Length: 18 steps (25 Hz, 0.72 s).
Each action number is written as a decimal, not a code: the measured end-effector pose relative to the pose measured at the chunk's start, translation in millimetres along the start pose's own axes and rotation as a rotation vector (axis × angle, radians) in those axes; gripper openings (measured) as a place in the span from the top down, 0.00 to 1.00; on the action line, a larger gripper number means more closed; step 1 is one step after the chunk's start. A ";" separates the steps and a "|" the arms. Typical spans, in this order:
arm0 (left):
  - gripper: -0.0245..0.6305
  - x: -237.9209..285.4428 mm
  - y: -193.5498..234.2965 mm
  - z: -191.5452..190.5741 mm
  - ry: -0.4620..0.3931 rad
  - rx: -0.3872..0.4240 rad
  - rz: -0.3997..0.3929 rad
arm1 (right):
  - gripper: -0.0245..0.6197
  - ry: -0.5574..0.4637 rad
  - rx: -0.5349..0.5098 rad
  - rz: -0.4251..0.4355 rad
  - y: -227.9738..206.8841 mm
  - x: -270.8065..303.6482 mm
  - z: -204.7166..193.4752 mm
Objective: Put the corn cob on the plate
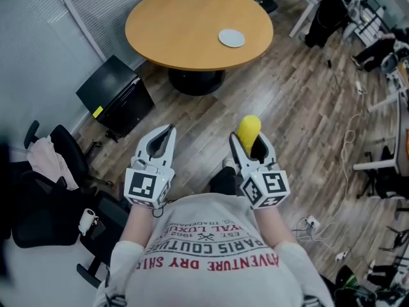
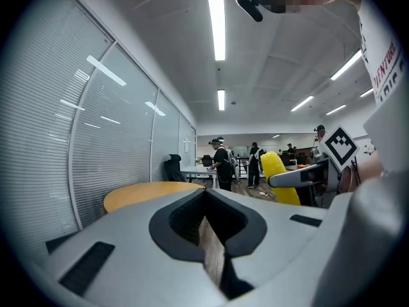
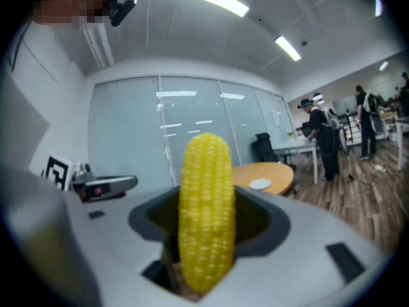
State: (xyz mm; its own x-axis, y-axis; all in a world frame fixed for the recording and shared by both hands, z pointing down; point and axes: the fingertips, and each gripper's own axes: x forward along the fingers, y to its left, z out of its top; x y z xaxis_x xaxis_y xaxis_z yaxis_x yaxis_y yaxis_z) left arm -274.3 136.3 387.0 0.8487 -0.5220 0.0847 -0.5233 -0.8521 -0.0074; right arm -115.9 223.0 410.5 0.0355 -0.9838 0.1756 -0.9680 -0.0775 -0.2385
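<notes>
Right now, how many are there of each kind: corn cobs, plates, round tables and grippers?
corn cob: 1, clamped in the right gripper
plate: 1, on the table
round table: 1
grippers: 2, counting the left gripper, shut on nothing
Total: 5
</notes>
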 end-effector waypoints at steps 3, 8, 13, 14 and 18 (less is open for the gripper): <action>0.91 36.6 -7.1 3.3 0.002 0.014 0.016 | 0.55 -0.006 -0.002 0.031 -31.5 21.1 13.3; 0.91 108.8 -19.0 14.0 -0.003 0.009 0.061 | 0.55 0.010 -0.029 0.084 -93.1 61.2 41.0; 0.91 182.5 -37.6 25.4 -0.022 0.008 0.093 | 0.55 0.012 -0.076 0.127 -158.5 91.1 70.2; 0.91 196.1 -41.1 26.3 -0.026 0.008 0.096 | 0.55 0.014 -0.083 0.132 -170.8 96.8 73.8; 0.91 245.2 -51.5 31.4 -0.022 0.007 0.108 | 0.55 0.027 -0.097 0.140 -212.0 116.9 86.6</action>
State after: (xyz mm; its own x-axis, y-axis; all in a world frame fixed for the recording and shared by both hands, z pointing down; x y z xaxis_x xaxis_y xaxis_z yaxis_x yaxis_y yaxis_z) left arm -36.9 51.0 376.9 0.7892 -0.6111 0.0616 -0.6110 -0.7913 -0.0218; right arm 114.9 110.4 398.9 -0.1070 -0.9791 0.1731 -0.9824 0.0773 -0.1699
